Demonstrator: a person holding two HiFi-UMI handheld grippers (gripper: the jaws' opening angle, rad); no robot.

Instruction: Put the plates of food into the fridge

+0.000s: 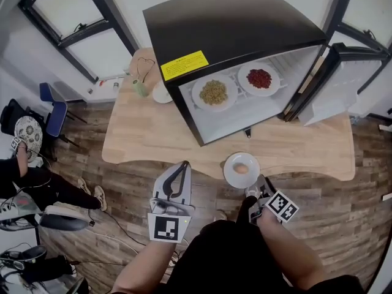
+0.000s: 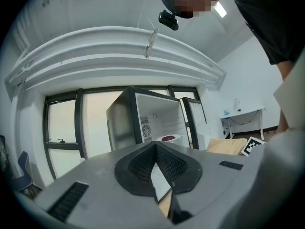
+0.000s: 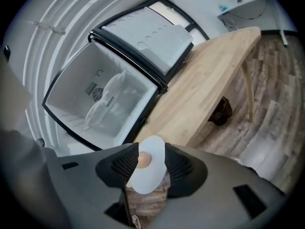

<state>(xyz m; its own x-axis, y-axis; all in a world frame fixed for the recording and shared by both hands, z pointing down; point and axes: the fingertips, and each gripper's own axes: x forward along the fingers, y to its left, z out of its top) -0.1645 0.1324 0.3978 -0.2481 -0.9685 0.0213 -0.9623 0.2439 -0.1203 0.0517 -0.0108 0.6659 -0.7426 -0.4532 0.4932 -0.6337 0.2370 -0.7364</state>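
On the wooden table stands a small black fridge, its door swung wide to the right. Two plates already sit on the shelf inside: the plate of yellowish food and, just to its right, the plate of red food. One is left outside. It is the white plate with a pale round piece of food on it, set at the very near edge of the table in front of the fridge's opening.

That spot is the main risk. A nudge from a jaw, rather than a clean pinch on the rim, could tip the plate off the edge onto the floor. A shallow hold on the rim could let the plate sag, and the round food would likely roll off. The two plates inside fill much of the shelf front, so a careless entry could knock them.

The right gripper sits just at the plate's near rim, angled downward, its jaws spread wide. The plate is framed between them. Its own view is foreshortened, and the pads seem not to press on the rim, though that is hard to confirm. The left gripper hangs off the table's near edge to the left, pointing level toward the fridge. Its jaws are closed tip to tip on nothing.
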